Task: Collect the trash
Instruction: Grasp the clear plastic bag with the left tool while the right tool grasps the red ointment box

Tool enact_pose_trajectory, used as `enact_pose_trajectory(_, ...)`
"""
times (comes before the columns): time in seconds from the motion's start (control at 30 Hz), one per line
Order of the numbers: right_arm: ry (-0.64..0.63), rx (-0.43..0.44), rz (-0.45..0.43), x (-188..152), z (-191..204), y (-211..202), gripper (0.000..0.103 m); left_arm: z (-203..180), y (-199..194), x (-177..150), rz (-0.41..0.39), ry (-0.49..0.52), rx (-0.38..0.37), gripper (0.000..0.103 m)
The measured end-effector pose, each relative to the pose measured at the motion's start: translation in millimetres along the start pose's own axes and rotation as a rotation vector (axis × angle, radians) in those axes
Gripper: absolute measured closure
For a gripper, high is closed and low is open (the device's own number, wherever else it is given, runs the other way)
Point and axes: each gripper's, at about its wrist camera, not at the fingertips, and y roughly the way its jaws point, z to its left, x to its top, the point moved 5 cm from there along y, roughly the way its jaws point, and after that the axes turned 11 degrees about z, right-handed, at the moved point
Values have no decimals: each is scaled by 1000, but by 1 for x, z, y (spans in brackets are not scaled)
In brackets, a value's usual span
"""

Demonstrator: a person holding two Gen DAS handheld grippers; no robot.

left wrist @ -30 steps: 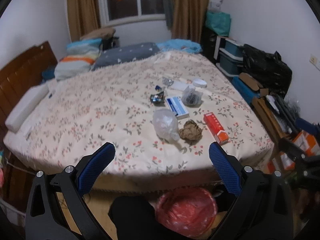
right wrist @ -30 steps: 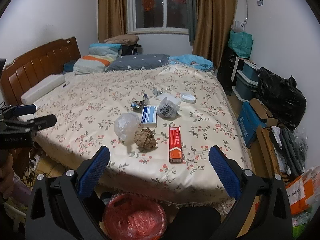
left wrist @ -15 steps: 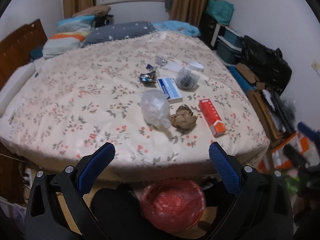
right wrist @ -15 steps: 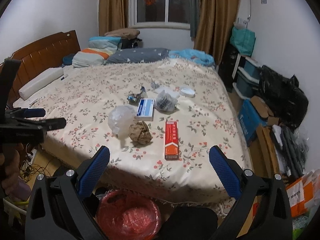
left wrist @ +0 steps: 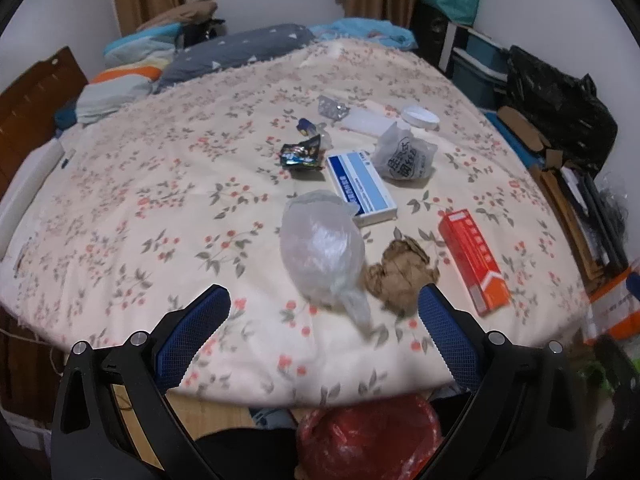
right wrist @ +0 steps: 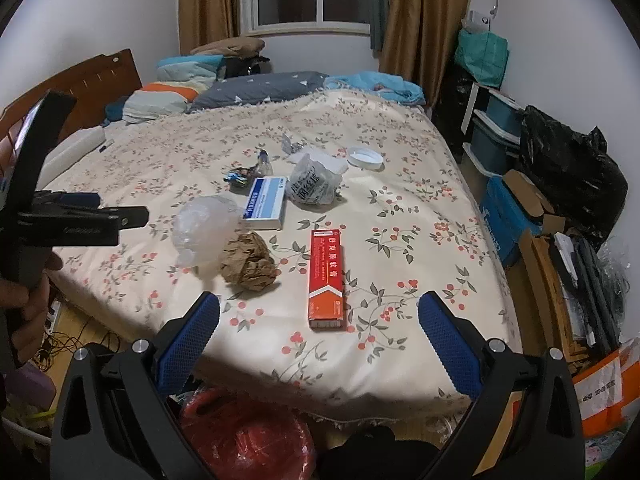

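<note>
Trash lies on the floral bed (left wrist: 160, 208): a clear plastic bag (left wrist: 322, 246), a crumpled brown paper ball (left wrist: 402, 272), a red box (left wrist: 474, 260), a blue-and-white box (left wrist: 360, 188), a printed plastic bag (left wrist: 404, 158), a dark snack wrapper (left wrist: 302, 155) and a white lid (left wrist: 420, 116). My left gripper (left wrist: 324, 312) is open and empty just short of the clear bag. My right gripper (right wrist: 318, 320) is open and empty near the red box (right wrist: 326, 278) and the paper ball (right wrist: 250, 262). A red-lined bin (right wrist: 244, 436) stands on the floor below the bed's edge.
Pillows and folded bedding (right wrist: 256, 84) lie at the head of the bed by a wooden headboard (right wrist: 92, 80). A black bag (right wrist: 572, 168), storage boxes and cardboard (right wrist: 532, 216) crowd the floor on the right. The left gripper's body (right wrist: 76, 222) shows at the left of the right wrist view.
Both grippers have moved forward and down toward the trash on the bed. The left one has come closest, now near the clear bag. Both stay open.
</note>
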Motion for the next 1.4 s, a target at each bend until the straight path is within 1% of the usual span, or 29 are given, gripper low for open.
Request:
enact_pose_trajectory(0.3,12,1,53,19,-8,54,5,-5,73,39,63,12,-10,6)
enact_pose_trajectory(0.5,6,9,82,25,-6,81,5,-3,109,52,101,16,-6,6)
enact_pose_trajectory(0.63,4,15,100,27,-4,95,5,-1,130,55,130,21,-1,6)
enact_pose_trajectory(0.77,-1,19,115,28,-2,110,5,-1,143,56,146,35,7,6)
enact_pose_trajectory(0.93,-9,24,125,31,-2,131,5,1,152,56,144,52,19,6)
enact_pose_trajectory(1.13,-15,-4,150,35,-5,164,5,8,159,54,151,38,15,6)
enact_pose_trajectory(1.17,-20,-13,154,36,-4,169,6,8,161,54,154,39,7,6)
enact_pose_trajectory(1.23,-28,-18,171,37,-3,180,14,9,163,53,158,41,5,6)
enact_pose_trajectory(1.3,-32,-28,186,36,-4,189,18,9,167,52,168,48,9,6)
enact_pose_trajectory(1.33,-33,-26,195,36,-5,193,22,9,169,52,176,48,5,6)
enact_pose_trajectory(1.4,-34,-24,204,35,-3,199,24,8,172,51,185,44,-16,6)
